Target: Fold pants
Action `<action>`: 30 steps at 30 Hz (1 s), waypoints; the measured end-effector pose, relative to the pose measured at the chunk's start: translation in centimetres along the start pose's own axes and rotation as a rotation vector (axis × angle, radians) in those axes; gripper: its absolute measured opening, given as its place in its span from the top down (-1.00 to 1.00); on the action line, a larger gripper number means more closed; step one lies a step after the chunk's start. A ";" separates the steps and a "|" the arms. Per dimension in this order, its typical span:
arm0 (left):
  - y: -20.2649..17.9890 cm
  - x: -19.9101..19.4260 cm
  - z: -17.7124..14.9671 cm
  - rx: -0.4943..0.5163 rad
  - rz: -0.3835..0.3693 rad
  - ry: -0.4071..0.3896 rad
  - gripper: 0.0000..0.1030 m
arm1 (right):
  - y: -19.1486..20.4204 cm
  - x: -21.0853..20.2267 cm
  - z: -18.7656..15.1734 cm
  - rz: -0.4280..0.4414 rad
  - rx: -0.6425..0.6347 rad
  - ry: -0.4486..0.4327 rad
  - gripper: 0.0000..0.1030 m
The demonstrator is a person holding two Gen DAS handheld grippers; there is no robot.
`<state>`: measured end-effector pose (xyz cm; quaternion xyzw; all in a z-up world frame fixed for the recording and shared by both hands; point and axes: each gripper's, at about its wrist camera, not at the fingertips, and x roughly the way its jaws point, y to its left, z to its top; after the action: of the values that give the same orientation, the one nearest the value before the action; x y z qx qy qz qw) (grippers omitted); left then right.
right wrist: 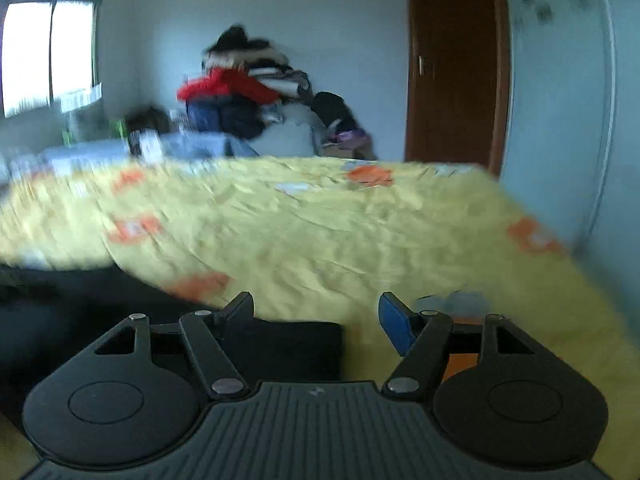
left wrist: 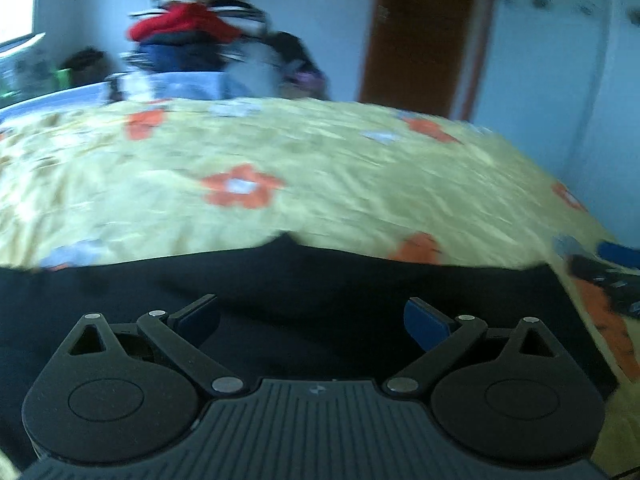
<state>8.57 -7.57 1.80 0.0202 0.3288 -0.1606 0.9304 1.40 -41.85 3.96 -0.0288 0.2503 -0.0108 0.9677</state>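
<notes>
- Pants (left wrist: 280, 292) are the black cloth lying flat on the bed (left wrist: 320, 184), spread wide under and just ahead of my left gripper (left wrist: 312, 318). In the right view only a squared-off black end (right wrist: 288, 344) sits between and below my right gripper (right wrist: 316, 320) jaws, toward the left finger.
- Both sets of jaws stand apart with nothing pinched. Cloth lies beneath them, not pressed by the pads (left wrist: 424, 326).
- Biggest worry, I reckon: both views are smeared, so I'm moving quick. Dip too low and a finger could snag the top layer and drag a fold crooked.
- Second worry: the yellow floral bedspread is already wrinkly. Grabbing low might catch sheet along with pants.
- Black on black means I can't tell layers or edges apart, so a one-layer pinch is easy.
- Left view shows the long far edge and my other gripper (left wrist: 612, 280) off right. Right view shows the end of the pants and more bare bed beyond the jaws.
</notes>
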 end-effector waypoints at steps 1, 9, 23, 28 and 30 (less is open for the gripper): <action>-1.0 0.4 0.1 0.027 -0.020 0.001 -0.94 | 0.5 0.1 -0.2 0.028 -0.028 0.008 -0.34; -4.3 6.3 -1.2 0.153 -0.005 0.083 -0.98 | 2.8 4.5 -1.3 0.230 -0.103 0.153 0.10; -2.4 3.3 -3.3 0.114 -0.023 0.119 -1.00 | 2.9 2.3 -2.7 0.237 -0.090 0.190 0.10; -2.6 1.5 -4.0 0.142 0.001 0.097 -1.00 | 3.3 0.7 -2.4 0.234 -0.046 0.181 0.09; -2.8 1.1 -4.6 0.158 0.013 0.090 -1.00 | 3.9 0.5 -2.8 0.254 -0.064 0.199 0.09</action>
<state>5.76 -9.85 -2.27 0.1027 0.3565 -0.1789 0.9112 0.53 -38.11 1.03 -0.0262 0.3466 0.1169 0.9303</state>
